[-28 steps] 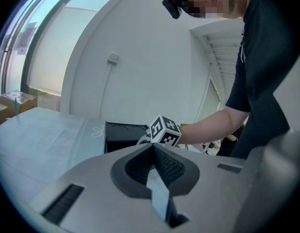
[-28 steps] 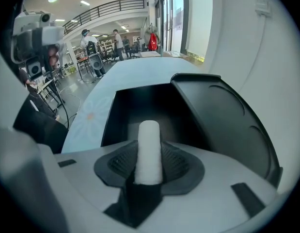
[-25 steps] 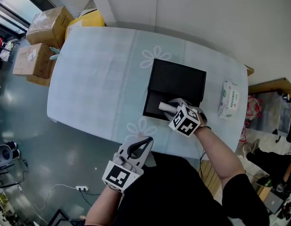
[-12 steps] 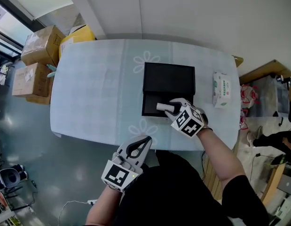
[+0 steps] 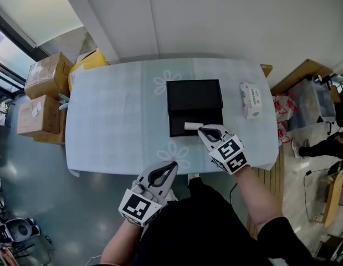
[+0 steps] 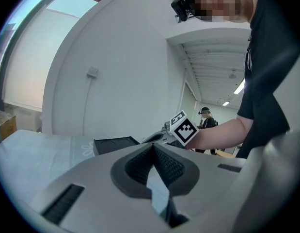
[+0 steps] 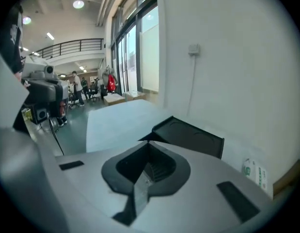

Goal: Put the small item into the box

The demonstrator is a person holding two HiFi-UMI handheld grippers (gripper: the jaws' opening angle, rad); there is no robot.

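Item [image 5: 190,126] lies in the black box [image 5: 194,95], lower half, so the drop looks done. Right gripper [image 5: 201,130] beside it has just snapped its jaws together, nothing between. Left gripper [image 5: 172,165] also pinched closed, empty, parked idle near the body.

Quick headcount, all placed off the table [image 5: 113,121]: one black box [image 5: 194,96] on it, with one small white item [image 5: 190,126] inside. One pack of wipes [image 5: 250,100] at its right end. Two flower prints [image 5: 163,83] in its cover – one far side, one near side. On the floor off its left end: two brown cardboard cartons [image 5: 48,73], one yellow package [image 5: 92,60]. By its near edge, two tools – left gripper [image 5: 174,164] and right gripper [image 5: 200,129], whose jaws just snapped together, nothing between them.
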